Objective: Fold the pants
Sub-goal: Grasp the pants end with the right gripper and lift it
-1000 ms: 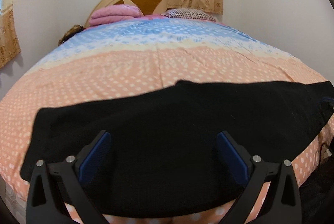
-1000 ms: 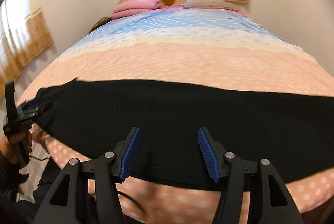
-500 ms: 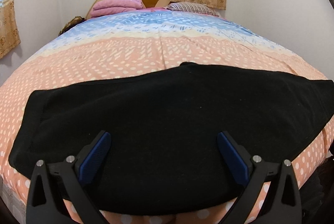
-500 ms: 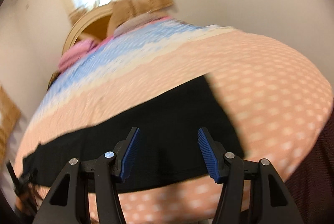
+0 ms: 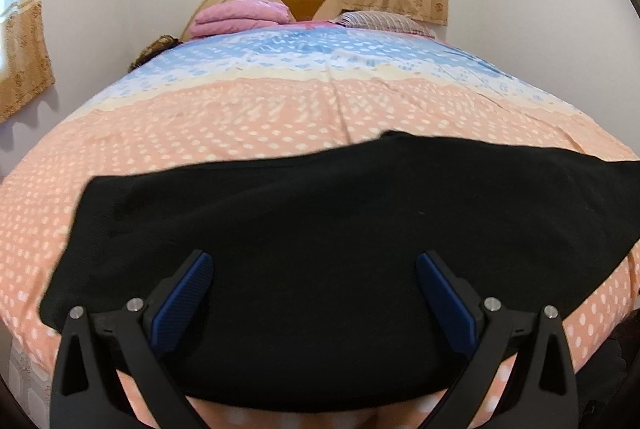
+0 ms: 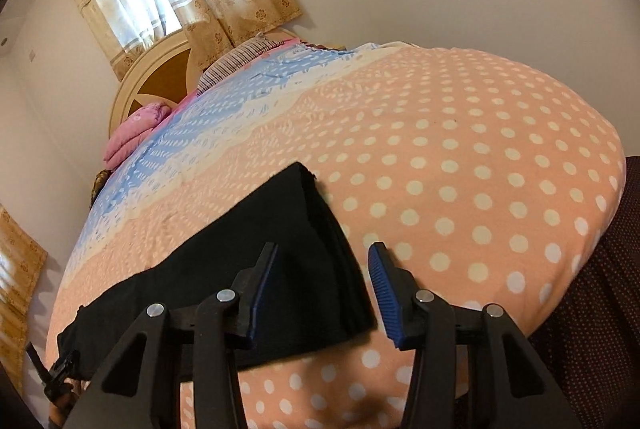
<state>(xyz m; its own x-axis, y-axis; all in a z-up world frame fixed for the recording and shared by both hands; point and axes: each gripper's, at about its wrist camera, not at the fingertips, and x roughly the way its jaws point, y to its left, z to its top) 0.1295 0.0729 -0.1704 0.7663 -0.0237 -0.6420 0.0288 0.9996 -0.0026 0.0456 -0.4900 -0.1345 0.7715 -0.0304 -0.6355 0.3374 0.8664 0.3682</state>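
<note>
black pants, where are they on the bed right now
The black pants lie flat across the near edge of the bed, on the peach dotted part of the cover. In the right wrist view their stacked end sits just ahead of the right claw.

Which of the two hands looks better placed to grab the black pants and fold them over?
Probably the right. The right gripper has its jaws, just closing, astride the end edge of the pants. The left gripper hovers open over the flat middle.
</note>
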